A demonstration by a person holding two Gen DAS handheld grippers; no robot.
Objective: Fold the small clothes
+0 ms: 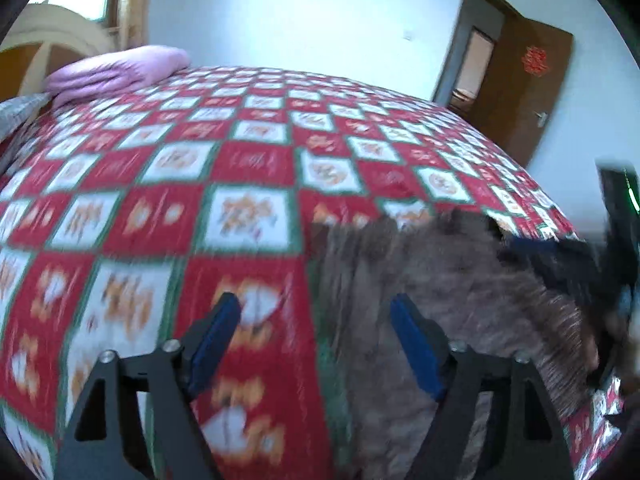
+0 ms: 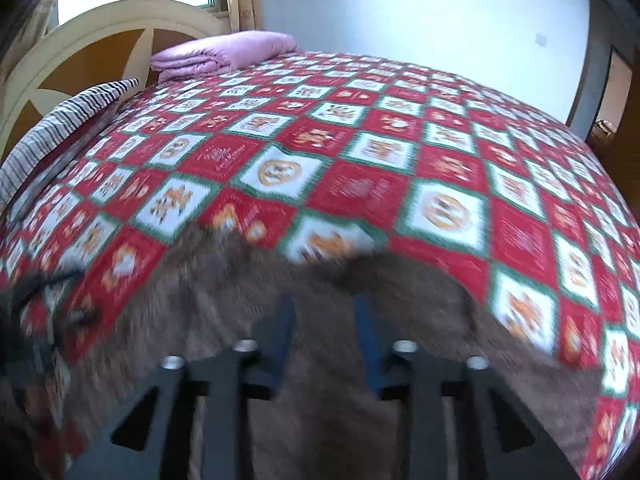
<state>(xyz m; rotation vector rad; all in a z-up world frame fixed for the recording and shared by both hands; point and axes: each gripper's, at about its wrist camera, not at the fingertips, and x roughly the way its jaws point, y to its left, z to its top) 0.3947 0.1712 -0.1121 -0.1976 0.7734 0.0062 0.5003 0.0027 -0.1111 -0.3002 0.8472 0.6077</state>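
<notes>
A brown fuzzy garment (image 1: 452, 292) lies on the red, white and green checked bedspread (image 1: 240, 168) near the bed's front edge. My left gripper (image 1: 316, 312) is open and empty, above the garment's left edge. In the right wrist view the garment (image 2: 240, 300) spreads under my right gripper (image 2: 324, 312), whose jaws stand a little apart over the cloth with nothing clearly pinched. The right gripper's dark body (image 1: 624, 236) shows at the right edge of the left wrist view. Both views are motion-blurred.
A folded pink quilt (image 2: 224, 52) lies at the far corner by the arched headboard (image 2: 100, 36). A striped pillow (image 2: 60, 120) sits at the left. A brown door (image 1: 516, 80) stands open at the right. White wall behind.
</notes>
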